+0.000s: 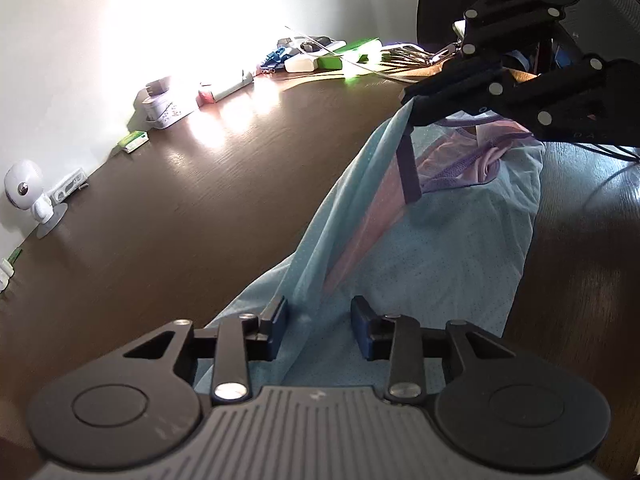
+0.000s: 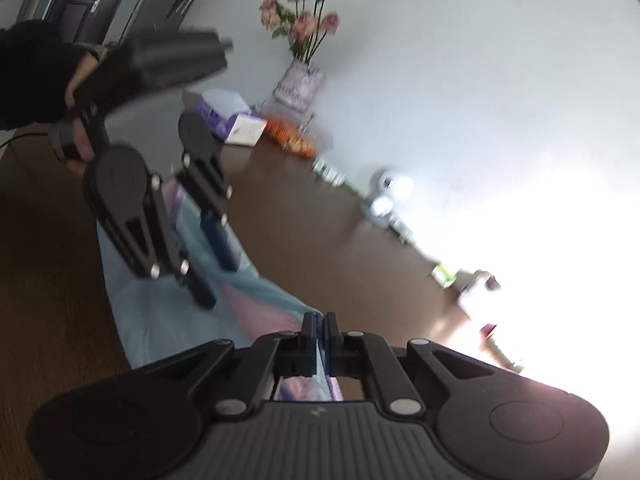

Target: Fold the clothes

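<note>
A white wall (image 1: pixel 100 20) is standing behind one dark wood-grain table (image 1: pixel 200 208), and strong glare is washing out parts of both views. One garment (image 1: pixel 420 264), light blue mesh with a pink lining and a lilac-trimmed neckline, is lying lengthwise along the table, with one long edge raised in a ridge running between the two grippers. Two grippers are showing. The left gripper (image 1: pixel 319 330) is pointing down over the near end of the garment; its two blue pads (image 1: pixel 362 328) are standing apart, and the raised fold is passing between them, resting against the left pad only, so nothing is being clamped. The right gripper (image 2: pixel 319 334) is pinching the far end of the same edge, its jaws closed tight on the blue cloth and lifting it off the table. One gloved hand (image 2: pixel 48 80) is holding the left gripper's handle in the right wrist view, blurred and cut off at the frame edge. One vase of pink flowers (image 2: pixel 302 40) is standing by the wall, with one purple-and-white box (image 2: pixel 232 118) beside it. One small white camera on a stand (image 1: pixel 28 196) is sitting at the wall edge. The row of small items along the wall is overexposed and cannot be counted or identified.
</note>
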The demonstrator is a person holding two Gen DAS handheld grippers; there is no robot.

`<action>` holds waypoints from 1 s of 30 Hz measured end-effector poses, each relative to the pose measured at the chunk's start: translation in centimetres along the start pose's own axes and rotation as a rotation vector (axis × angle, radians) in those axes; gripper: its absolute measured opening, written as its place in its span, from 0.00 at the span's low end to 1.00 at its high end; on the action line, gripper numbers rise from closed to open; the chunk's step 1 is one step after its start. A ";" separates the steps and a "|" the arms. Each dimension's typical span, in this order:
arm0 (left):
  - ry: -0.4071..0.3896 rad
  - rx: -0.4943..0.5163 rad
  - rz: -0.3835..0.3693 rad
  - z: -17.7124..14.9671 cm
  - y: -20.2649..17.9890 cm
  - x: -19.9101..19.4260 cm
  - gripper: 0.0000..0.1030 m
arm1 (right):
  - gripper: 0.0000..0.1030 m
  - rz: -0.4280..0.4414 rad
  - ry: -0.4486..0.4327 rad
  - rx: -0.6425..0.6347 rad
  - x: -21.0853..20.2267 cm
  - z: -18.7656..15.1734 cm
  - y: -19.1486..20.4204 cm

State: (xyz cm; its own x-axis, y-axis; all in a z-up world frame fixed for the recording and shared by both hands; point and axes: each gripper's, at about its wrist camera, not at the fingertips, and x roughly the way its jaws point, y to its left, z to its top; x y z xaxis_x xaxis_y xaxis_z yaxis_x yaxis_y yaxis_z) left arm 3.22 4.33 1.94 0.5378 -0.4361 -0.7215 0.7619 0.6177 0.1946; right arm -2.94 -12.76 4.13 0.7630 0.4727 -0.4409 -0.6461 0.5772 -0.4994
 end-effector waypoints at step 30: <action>-0.107 0.004 0.102 -0.8 0.6 -4.7 0.01 | 0.05 0.284 0.176 0.220 4.3 -1.9 -3.0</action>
State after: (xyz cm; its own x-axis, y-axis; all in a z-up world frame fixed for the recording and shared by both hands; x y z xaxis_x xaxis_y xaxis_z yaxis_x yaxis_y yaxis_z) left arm 0.82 7.26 4.96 0.6480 -0.4383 -0.6228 0.7025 0.6599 0.2665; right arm 2.30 -13.70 2.34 0.5275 0.5234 -0.6692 -0.7968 0.5781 -0.1758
